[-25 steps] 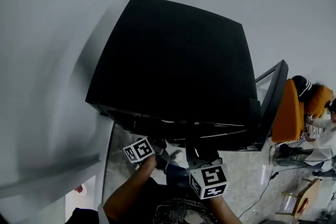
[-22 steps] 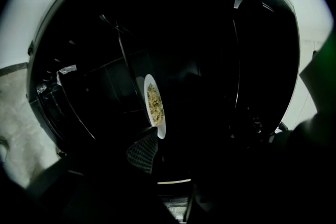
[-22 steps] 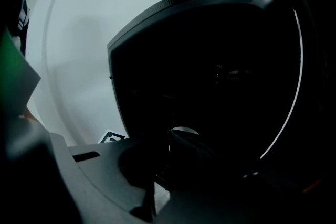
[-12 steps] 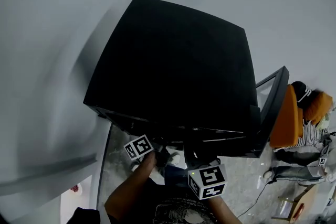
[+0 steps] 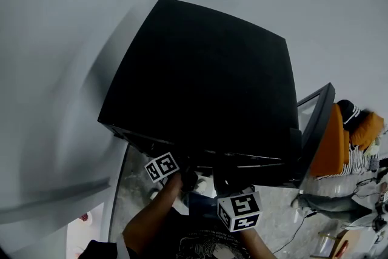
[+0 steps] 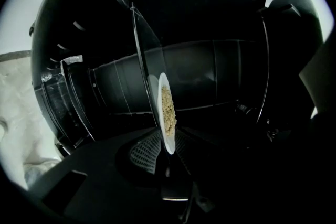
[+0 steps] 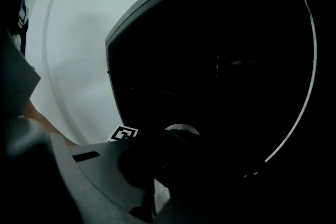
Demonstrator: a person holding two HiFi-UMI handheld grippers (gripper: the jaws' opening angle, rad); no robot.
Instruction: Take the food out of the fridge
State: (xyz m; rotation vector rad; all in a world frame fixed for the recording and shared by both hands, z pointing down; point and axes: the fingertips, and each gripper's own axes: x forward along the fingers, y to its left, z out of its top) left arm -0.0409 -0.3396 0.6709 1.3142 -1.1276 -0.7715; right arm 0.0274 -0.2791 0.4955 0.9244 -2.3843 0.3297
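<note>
A black fridge fills the head view from above, its door swung open at the right. Both grippers reach in under its top edge, so only the left marker cube and the right marker cube show there. In the left gripper view my left gripper is shut on the rim of a white plate holding pale crumbly food, seen edge-on inside the dark fridge. The right gripper view is nearly black; my right gripper is a dark shape and its jaws cannot be made out.
Wire shelf rails line the fridge's inner wall. A white wall stands left of the fridge. A person in orange sits beyond the open door, with cables on the floor.
Both marker cubes stay almost where they were at the fridge's front edge. The people at the right have shifted.
</note>
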